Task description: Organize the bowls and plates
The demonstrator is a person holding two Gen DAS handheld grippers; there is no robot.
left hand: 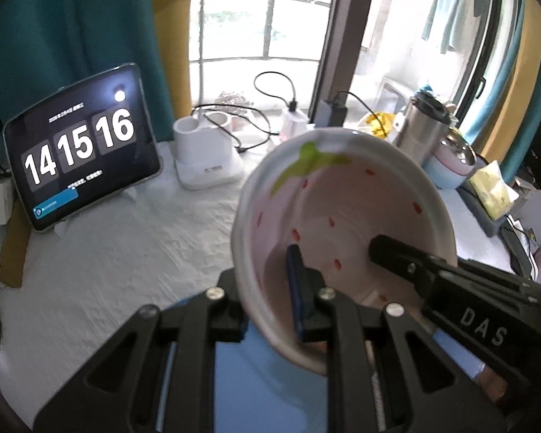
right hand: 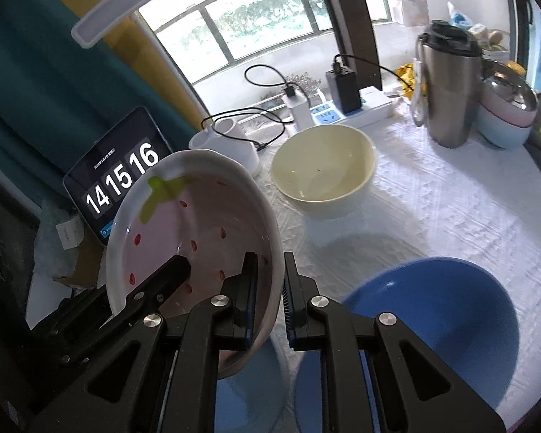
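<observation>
cream bowl (right hand: 322,173) and blue bowl (right hand: 429,328) ahead, bare cloth (right hand: 451,216) seemingly between

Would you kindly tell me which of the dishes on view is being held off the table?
The pink strawberry-patterned ceramic dish: both tongs grip its rim, tilted, while the cream bowl and blue bowl rest on the white tablecloth.

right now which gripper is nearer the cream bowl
Right. The right gripper clamps the strawberry plate's rim on the cream bowl's side; the left gripper grips the far rim.
</observation>
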